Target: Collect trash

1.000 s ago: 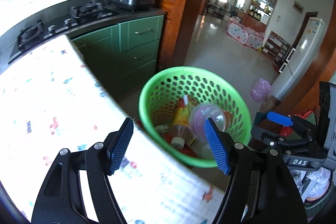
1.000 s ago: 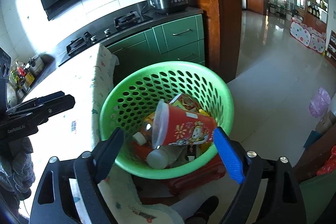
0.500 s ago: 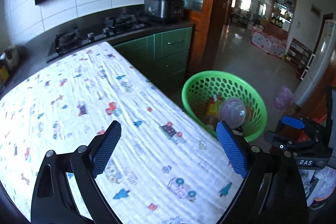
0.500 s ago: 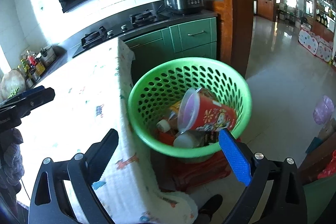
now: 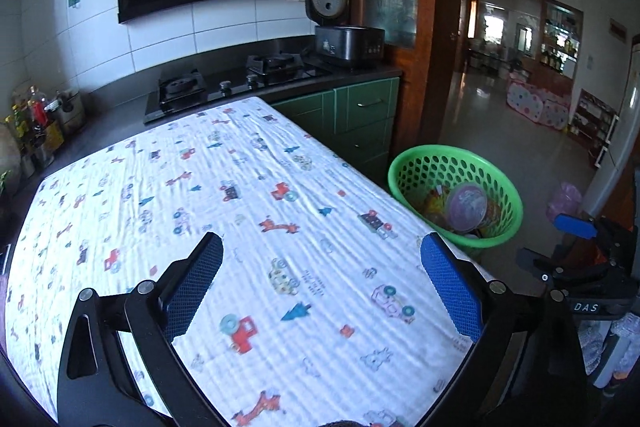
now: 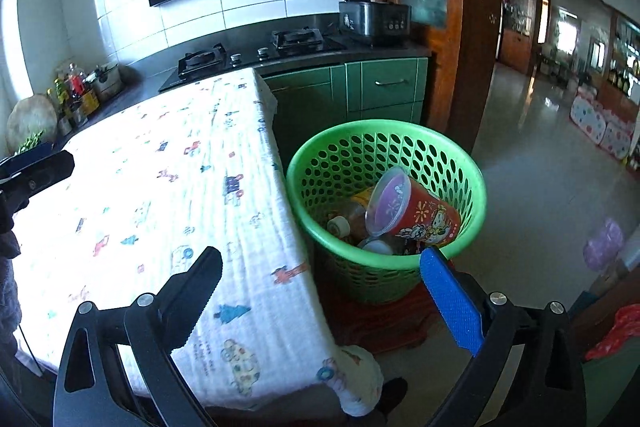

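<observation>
Trash: a red printed plastic cup with a clear lid [image 6: 416, 215] is seen lying on its side among bottles and wrappers inside the green perforated plastic basket [image 6: 384, 269].
Basket: it is stood on the floor just beside the edge of the counter covered by a white cartoon-print cloth [image 5: 248, 227].
Left gripper [image 5: 324, 289]: it is held wide apart above the cloth, with nothing between its blue pads; the basket [image 5: 496, 231] is seen beyond its right finger.
Right gripper [image 6: 320, 301]: it is spread wide and nothing is gripped; the basket lies just ahead.
Behind the counter: a black gas hob [image 6: 256, 53] and a dark rice cooker with raised lid [image 6: 370, 11] are seen.
</observation>
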`<state>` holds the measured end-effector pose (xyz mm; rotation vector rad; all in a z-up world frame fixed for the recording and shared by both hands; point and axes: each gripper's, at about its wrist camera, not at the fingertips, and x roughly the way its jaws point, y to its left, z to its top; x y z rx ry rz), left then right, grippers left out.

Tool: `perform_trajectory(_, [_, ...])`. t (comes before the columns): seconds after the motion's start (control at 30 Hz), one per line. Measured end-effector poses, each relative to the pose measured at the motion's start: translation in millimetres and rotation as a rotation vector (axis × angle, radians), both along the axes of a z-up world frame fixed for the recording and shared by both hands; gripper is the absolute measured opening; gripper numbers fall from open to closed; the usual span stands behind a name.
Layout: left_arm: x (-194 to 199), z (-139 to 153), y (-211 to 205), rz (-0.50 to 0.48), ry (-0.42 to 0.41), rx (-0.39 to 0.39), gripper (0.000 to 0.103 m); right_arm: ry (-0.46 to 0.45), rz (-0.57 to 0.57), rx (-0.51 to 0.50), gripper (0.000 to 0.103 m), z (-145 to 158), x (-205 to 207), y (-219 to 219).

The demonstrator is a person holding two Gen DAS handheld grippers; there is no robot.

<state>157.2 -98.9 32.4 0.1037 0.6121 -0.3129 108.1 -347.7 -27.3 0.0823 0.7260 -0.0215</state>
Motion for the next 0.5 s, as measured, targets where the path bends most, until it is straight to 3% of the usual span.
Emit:
perform_trajectory(0.33, [-37.8, -4.8, 34.6, 0.049, -0.016, -0.053, 0.098, -0.024, 0.012, 0.026, 0.096, 6.3, -24.4, 20.4])
perform_trajectory(0.5, [-50.5, -11.5, 40.7, 0.070, -0.030, -0.037, 0.098, -0.038, 0.019, 0.034, 0.096, 10.7, -33.4, 27.6])
